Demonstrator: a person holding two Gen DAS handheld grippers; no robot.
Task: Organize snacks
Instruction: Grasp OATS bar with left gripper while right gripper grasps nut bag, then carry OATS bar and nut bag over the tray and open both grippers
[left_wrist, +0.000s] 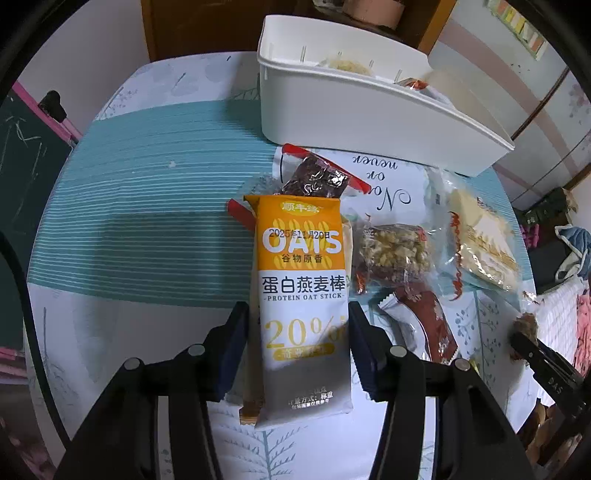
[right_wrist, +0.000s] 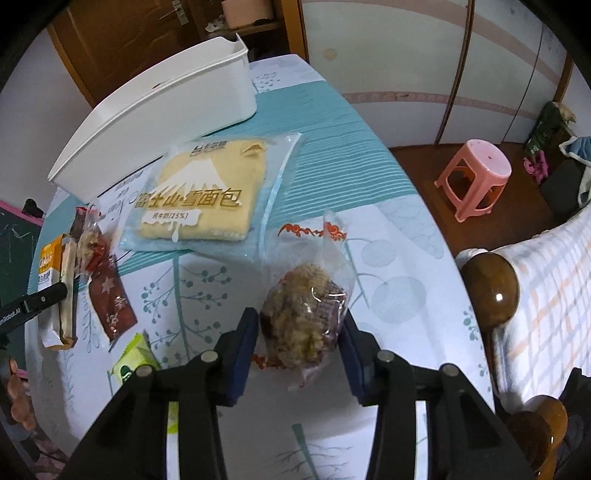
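1. Leafy blue-and-white cloth covers the tabletop (left_wrist: 147, 229).
2. White bin (left_wrist: 354, 110) stands at the tabletop's far edge.
3. Left gripper (left_wrist: 299, 332) has its jaws around the oat stick pack (left_wrist: 303, 295), pads touching both sides.
4. Right gripper (right_wrist: 299, 332) squeezes a clear bag of crumbly cake (right_wrist: 303, 317) near the tabletop's near edge.
5. Bread pack (right_wrist: 207, 195) lies just in front of the bin.

We are seeing an orange-and-white oat stick packet (left_wrist: 303, 291) lying lengthwise, a clear-wrapped crumbly snack (right_wrist: 303, 321) sitting upright, and the yellow bread bag (right_wrist: 207, 192) lying flat at eleven o'clock from that snack.
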